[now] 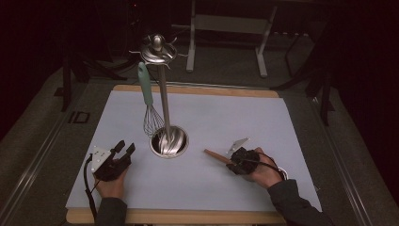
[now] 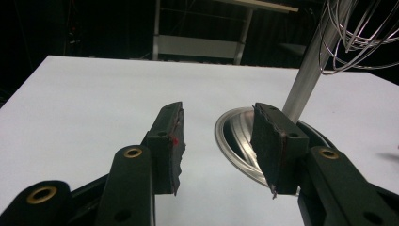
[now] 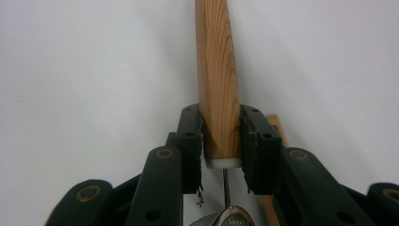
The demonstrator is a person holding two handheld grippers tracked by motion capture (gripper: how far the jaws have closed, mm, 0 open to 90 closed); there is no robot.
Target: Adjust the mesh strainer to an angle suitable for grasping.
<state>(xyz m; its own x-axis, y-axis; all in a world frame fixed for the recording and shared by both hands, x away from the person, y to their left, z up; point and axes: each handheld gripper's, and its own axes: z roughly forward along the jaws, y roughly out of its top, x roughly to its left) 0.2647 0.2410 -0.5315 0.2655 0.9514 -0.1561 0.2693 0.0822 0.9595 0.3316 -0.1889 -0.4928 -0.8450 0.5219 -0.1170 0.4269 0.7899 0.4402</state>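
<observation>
Wooden handle (image 3: 217, 80) of the utensil sits clamped between my right gripper (image 3: 221, 150) pads, lower centre of frame, on the white tabletop (image 3: 70, 70). Left gripper (image 2: 216, 146) gapes, grasping nothing.

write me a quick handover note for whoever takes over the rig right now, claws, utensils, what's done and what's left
Right claw: closed on the wooden handle of a utensil lying flat on the table, not lifted.
Left claw: open, holding nothing, resting near the stand's base.
Stand: upright mid-table, with the teal-handled whisk hanging from its top.
Done: whisk hung, handle gripped.
Left, probably: lift the wooden-handled utensil and hang it on a free hook.
</observation>
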